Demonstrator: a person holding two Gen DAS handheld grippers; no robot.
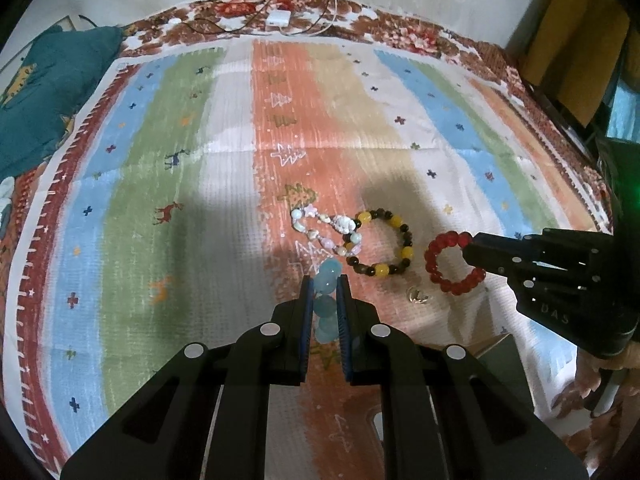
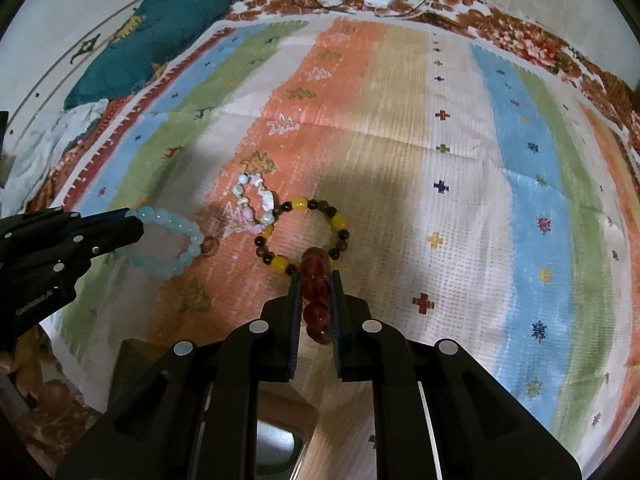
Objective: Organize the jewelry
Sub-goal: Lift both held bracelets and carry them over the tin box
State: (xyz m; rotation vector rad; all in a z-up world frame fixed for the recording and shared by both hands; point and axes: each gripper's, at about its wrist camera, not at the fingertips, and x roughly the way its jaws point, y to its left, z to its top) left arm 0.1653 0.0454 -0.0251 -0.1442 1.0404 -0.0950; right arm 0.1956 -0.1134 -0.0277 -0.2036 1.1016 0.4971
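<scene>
My left gripper (image 1: 325,286) is shut on a pale blue bead bracelet (image 1: 328,276); the right wrist view shows it as a ring (image 2: 176,236) held by that gripper (image 2: 134,222) above the cloth. My right gripper (image 2: 316,278) is shut on a red bead bracelet (image 2: 316,292); the left wrist view shows it (image 1: 440,264) held by that gripper (image 1: 474,254). A yellow and dark bead bracelet (image 1: 386,242) (image 2: 304,236) and a white and pink charm bracelet (image 1: 324,228) (image 2: 256,204) lie touching on the striped cloth (image 1: 240,160). A small ring (image 1: 418,296) (image 2: 209,246) lies nearby.
A box with a dark open top (image 2: 276,440) sits under my grippers at the near edge, also in the left wrist view (image 1: 496,364). A teal cloth (image 1: 48,92) lies at the far left. A white charger with cables (image 1: 280,18) lies at the far edge.
</scene>
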